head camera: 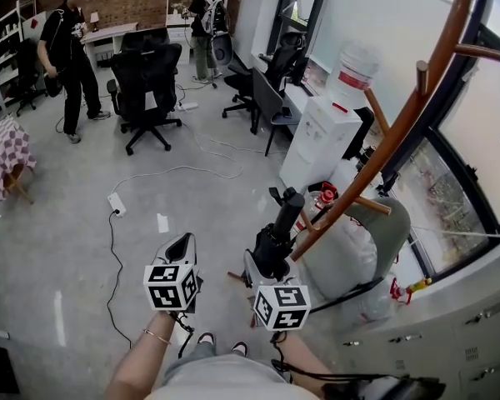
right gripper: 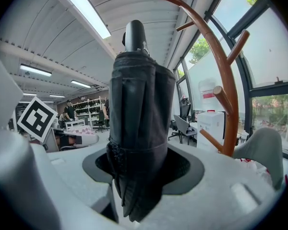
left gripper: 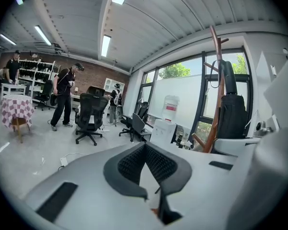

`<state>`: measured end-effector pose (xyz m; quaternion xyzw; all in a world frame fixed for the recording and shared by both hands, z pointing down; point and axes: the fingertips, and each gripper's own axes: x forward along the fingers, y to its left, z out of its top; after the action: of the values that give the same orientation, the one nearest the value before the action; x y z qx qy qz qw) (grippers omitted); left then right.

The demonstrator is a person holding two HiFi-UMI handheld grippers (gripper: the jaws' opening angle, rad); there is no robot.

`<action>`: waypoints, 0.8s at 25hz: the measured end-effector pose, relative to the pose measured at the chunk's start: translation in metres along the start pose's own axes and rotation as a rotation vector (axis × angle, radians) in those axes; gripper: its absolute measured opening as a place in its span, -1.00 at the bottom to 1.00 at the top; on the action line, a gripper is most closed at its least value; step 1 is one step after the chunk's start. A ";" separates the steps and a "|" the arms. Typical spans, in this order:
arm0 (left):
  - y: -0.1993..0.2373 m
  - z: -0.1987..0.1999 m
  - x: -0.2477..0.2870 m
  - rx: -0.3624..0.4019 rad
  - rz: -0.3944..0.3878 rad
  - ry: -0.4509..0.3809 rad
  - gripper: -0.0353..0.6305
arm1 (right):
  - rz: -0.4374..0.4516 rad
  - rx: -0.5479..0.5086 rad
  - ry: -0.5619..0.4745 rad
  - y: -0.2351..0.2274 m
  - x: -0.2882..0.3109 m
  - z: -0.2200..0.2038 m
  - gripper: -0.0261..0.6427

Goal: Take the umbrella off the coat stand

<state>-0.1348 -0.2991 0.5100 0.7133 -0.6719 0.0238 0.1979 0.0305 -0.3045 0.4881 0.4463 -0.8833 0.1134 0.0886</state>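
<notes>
A black folded umbrella (head camera: 277,233) (right gripper: 139,123) stands upright between the jaws of my right gripper (head camera: 271,261) (right gripper: 141,169), which is shut on its lower part. Its rounded handle (right gripper: 135,35) points up. The brown wooden coat stand (head camera: 400,132) (right gripper: 225,80) curves up just right of it; the umbrella hangs on none of the pegs. In the left gripper view the umbrella (left gripper: 230,111) shows beside the stand (left gripper: 215,80). My left gripper (head camera: 182,244) (left gripper: 146,150) hovers to the left, shut with nothing in it.
A white water dispenser (head camera: 325,136) with its bottle (head camera: 354,69) stands behind the stand by the window. Grey and white bags (head camera: 350,252) lie at the stand's foot. Black office chairs (head camera: 146,82), two people (head camera: 71,48), a power strip (head camera: 117,204) and a checked table (head camera: 4,152) are further off.
</notes>
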 end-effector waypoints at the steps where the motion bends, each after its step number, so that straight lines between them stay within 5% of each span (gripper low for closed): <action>1: -0.001 0.000 0.000 0.000 -0.001 0.001 -0.88 | -0.001 -0.002 0.002 0.000 0.000 0.000 -0.22; 20: -0.017 -0.001 0.011 0.001 -0.032 0.011 -0.88 | -0.026 -0.066 0.005 -0.007 -0.007 0.006 -0.22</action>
<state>-0.1167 -0.3087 0.5103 0.7238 -0.6595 0.0249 0.2013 0.0401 -0.3050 0.4818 0.4542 -0.8804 0.0844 0.1069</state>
